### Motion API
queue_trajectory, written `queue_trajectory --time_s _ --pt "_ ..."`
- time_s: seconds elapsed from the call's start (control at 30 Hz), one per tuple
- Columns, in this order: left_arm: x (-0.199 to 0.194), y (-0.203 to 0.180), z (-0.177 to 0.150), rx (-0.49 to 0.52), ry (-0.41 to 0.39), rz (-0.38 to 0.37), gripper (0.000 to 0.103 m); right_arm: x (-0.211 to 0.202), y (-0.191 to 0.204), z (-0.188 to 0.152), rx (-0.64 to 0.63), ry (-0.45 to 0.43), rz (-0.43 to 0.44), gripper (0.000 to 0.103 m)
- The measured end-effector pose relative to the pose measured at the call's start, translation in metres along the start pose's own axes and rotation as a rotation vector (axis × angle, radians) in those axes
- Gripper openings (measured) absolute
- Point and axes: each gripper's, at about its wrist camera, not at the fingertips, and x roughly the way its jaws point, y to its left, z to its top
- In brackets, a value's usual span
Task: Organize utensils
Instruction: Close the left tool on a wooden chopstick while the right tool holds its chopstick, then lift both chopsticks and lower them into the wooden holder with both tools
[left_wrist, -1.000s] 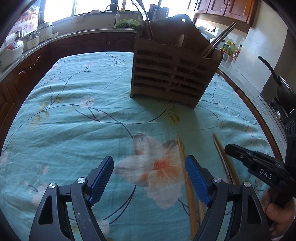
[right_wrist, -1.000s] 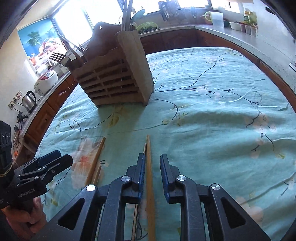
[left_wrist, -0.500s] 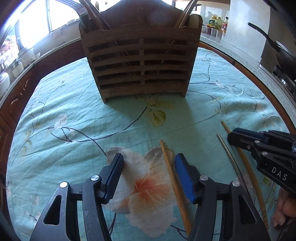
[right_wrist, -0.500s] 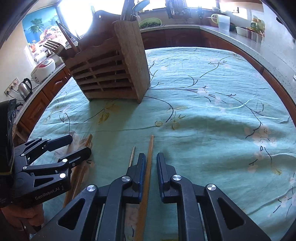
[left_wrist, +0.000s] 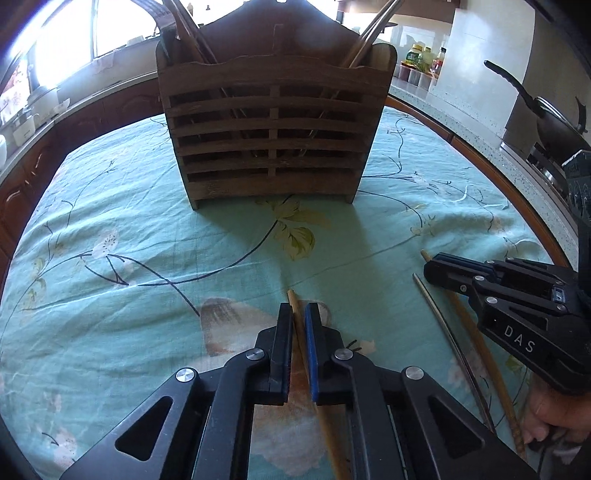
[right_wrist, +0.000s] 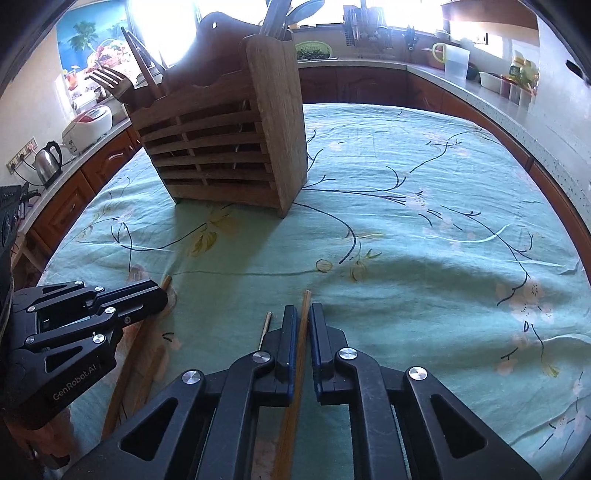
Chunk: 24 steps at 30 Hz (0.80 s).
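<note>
Here, each gripper pinches one wooden chopstick on the floral tablecloth (left_wrist: 110, 229).

Nearest, the left gripper (left_wrist: 298, 314), its jaws having just been closing, clamps a chopstick (left_wrist: 293, 301) lying lengthwise, tip toward the far edge; the right gripper (right_wrist: 303, 317) likewise nips another chopstick (right_wrist: 306, 301), a thin dark stick (right_wrist: 265, 328) just beside. Farther, mid-table, one slatted wooden utensil holder (left_wrist: 269, 140) stands upright.

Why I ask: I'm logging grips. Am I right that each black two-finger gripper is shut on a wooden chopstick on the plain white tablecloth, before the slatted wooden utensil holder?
Not quite: the tablecloth is teal with a floral print, not plain white, as both wrist views show. The rest holds: the left gripper and the right gripper are each shut on a wooden chopstick, before the slatted wooden utensil holder.
</note>
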Motion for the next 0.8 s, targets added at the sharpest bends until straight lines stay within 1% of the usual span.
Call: queue_trajectory --time_s 0.1,0.27,0.37,0.57,0.8 --pt "-0.007 0.012 -0.003 -0.066 0.007 -0.065 0.003 -0.004 -0.005 -0.001 0.039 -0.003 0.022 0.006" --pt "-0.027 0.021 -0.012 -0.096 -0.016 -0.083 0.003 -0.018 -0.008 -0.006 0.081 -0.026 0.052 0.005" --pt "-0.043 0.023 -0.017 -0.108 -0.04 -0.097 0.003 -0.033 -0.007 -0.007 0.094 -0.058 0.066 0.005" --pt "-0.084 0.026 -0.03 -0.142 -0.099 -0.128 0.003 -0.064 -0.002 -0.01 0.116 -0.113 0.101 0.005" --pt "-0.137 0.039 -0.05 -0.185 -0.177 -0.153 0.003 -0.096 0.008 -0.021 0.135 -0.171 0.135 0.005"
